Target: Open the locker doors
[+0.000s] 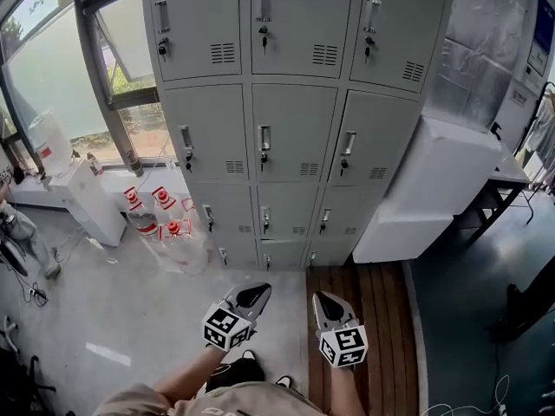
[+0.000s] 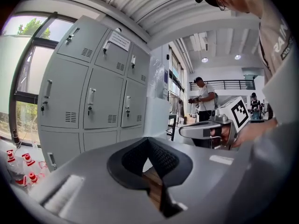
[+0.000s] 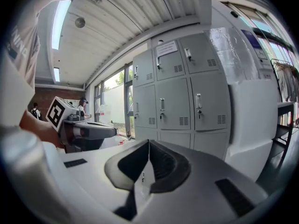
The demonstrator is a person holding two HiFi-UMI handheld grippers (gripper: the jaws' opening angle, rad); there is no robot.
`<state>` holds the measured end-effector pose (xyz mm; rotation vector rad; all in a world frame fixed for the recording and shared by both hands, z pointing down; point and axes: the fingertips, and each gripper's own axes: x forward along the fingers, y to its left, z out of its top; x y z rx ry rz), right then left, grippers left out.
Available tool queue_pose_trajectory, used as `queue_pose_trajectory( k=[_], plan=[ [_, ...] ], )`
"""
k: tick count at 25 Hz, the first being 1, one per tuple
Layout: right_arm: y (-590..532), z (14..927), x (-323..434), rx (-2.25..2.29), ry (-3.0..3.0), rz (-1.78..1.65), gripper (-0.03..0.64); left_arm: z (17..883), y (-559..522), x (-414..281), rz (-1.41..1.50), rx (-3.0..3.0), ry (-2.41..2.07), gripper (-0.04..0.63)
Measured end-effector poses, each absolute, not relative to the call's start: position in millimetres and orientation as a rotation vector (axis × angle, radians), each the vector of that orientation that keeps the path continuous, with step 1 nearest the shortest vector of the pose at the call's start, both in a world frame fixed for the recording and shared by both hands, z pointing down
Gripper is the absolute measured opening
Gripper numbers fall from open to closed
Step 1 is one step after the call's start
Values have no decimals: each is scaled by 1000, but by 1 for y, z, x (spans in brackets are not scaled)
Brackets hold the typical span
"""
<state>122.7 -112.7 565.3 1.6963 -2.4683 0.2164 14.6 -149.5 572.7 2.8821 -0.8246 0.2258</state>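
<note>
A grey bank of lockers stands ahead, three columns wide, every door shut, each with a handle and a lock such as the middle one. Both grippers hang low in front of me, well short of the doors. My left gripper is shut with nothing in it, and so is my right gripper. In the left gripper view the closed tips point towards the lockers, with the right gripper alongside. The right gripper view shows its closed tips, the lockers and the left gripper.
Red-capped water bottles stand on the floor left of the lockers. A white box-like unit abuts the lockers' right side, with a table beyond. A white cabinet sits under the window. Wooden boards lie underfoot. A person stands far behind.
</note>
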Motion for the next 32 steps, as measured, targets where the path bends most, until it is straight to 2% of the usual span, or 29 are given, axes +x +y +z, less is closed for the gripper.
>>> queue_pose_trajectory(
  k=[7, 17, 24, 32],
  plan=[
    [-216, 513, 161, 1781, -2381, 6, 11, 524, -259, 62, 148, 3037, -673, 6],
    [-322, 368, 191, 1947, -2366, -368, 11, 394, -369, 97, 7, 3233, -525, 6],
    [-384, 251, 218, 1856, -2311, -649, 12, 306, -419, 137, -65, 3317, -520, 6],
    [-456, 121, 273, 1924, -2361, -796, 14, 200, -453, 201, -221, 3427, -442, 6]
  ],
)
